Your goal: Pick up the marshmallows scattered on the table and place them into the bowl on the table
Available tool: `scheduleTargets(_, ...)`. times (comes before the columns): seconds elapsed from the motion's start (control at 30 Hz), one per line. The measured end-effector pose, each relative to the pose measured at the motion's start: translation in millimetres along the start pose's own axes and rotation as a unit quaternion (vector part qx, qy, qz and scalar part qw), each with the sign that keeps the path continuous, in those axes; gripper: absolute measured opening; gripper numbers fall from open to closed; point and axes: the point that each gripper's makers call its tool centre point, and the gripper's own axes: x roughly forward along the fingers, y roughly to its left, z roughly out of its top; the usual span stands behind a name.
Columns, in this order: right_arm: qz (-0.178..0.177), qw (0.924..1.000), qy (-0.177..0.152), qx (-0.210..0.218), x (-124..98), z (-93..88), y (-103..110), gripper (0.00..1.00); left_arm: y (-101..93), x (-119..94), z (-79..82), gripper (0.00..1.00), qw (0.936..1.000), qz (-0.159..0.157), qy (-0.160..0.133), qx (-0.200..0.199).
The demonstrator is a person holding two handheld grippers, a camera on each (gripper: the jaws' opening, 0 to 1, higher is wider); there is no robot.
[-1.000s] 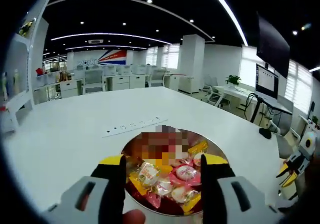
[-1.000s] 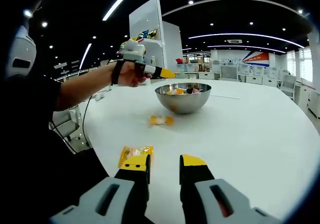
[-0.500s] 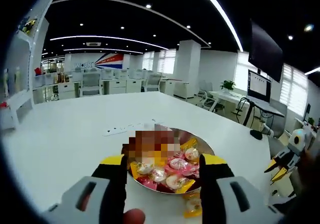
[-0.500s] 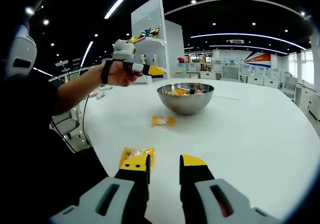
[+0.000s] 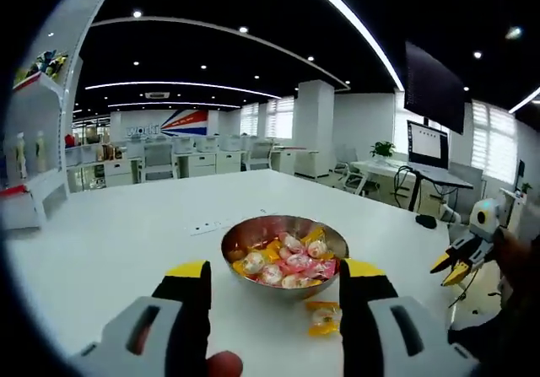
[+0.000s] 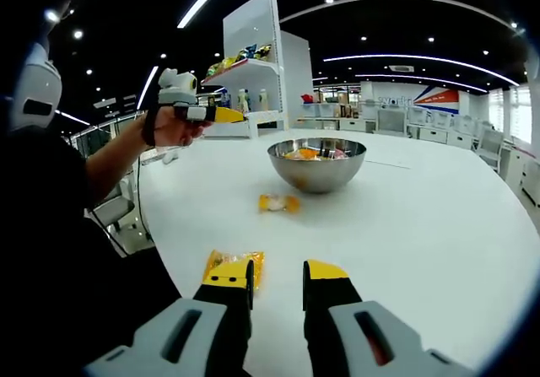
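Marshmallows (image 5: 287, 263) fill the steel bowl (image 5: 253, 271) at centre frame; two wrapped ones lie loose on the table (image 6: 422, 217). My right gripper (image 6: 276, 280) hangs parted beside the nearer packet (image 6: 233, 263), ready to grab; my left gripper (image 5: 274, 280), released, hangs empty.

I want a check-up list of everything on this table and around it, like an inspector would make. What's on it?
Surface: white table, mostly bare.
Job's things: steel bowl holding wrapped marshmallows; one yellow-wrapped marshmallow on the table near the bowl; another yellow packet by the right gripper's jaw tip.
Clutter: a flat white power strip behind the bowl.
Grippers: left gripper jaws apart, holding nothing, facing the bowl; right gripper jaws apart, holding nothing, low over the table.
Cables: cords hang from a desk at the back; nothing seen on the table.
Surroundings: open office with a shelf unit, desks, chairs, a monitor and a potted plant.
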Motion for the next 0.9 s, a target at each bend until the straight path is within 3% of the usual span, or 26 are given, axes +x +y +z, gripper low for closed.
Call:
scheduleTargets(0.27, 0.004, 1.0000, 0.005, -0.006, 5.1, 2.2, 1.1, 0.24, -10.4, -33.5, -15.8, 0.62, 0.9998, -0.004, 0.009, 0.019)
scheduleTargets(0.6, 0.020, 0.9996, 0.011, -0.019, 13.2, 5.6, 5.4, 0.24, -17.9, -72.4, -40.9, 0.63, 0.9998, 0.017, 0.007, 0.012)
scheduleTargets(0.9, 0.031, 0.9993, 0.007, -0.019, 16.9, 10.2, 8.8, 0.24, -37.7, -97.6, -58.8, 0.63, 0.9998, 0.018, 0.010, -0.004)
